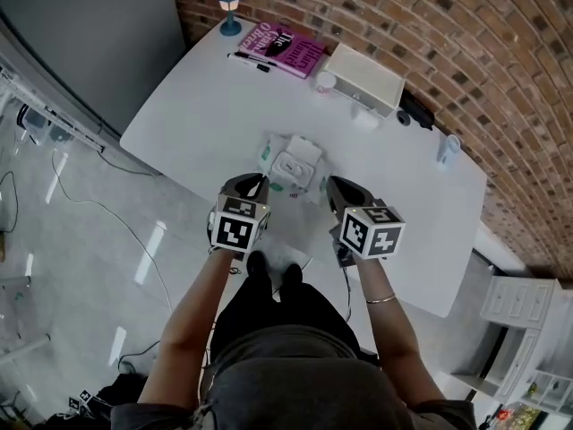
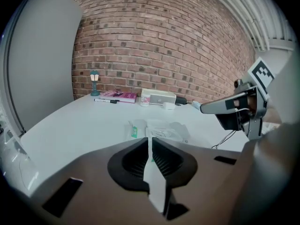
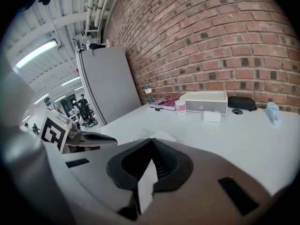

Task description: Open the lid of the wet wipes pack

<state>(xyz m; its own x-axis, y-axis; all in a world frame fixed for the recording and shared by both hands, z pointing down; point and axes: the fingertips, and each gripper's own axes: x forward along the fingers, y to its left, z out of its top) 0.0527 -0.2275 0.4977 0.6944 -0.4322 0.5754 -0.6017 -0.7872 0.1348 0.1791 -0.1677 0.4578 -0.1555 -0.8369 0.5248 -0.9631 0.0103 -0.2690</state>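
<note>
The wet wipes pack (image 1: 288, 167) lies on the white table (image 1: 197, 115), near its front edge. Its white lid (image 1: 303, 151) looks tipped up at the far side, though I cannot tell this for certain. My left gripper (image 1: 260, 180) hovers just short of the pack's near left corner, jaws together and empty. My right gripper (image 1: 329, 184) hangs by the pack's near right side, also shut on nothing. In the left gripper view the pack (image 2: 161, 131) shows just beyond the closed left gripper (image 2: 150, 139), with the right gripper (image 2: 206, 108) to its right. In the right gripper view the pack (image 3: 157, 136) peeks over the shut right gripper (image 3: 151, 142).
At the table's back stand a blue lamp figure (image 1: 230, 9), a pink book (image 1: 285, 48) with a pen (image 1: 251, 61), a small jar (image 1: 325, 82), a white box (image 1: 364, 79), a black case (image 1: 416, 110) and a small bottle (image 1: 448, 149). A brick wall (image 1: 430, 25) runs behind.
</note>
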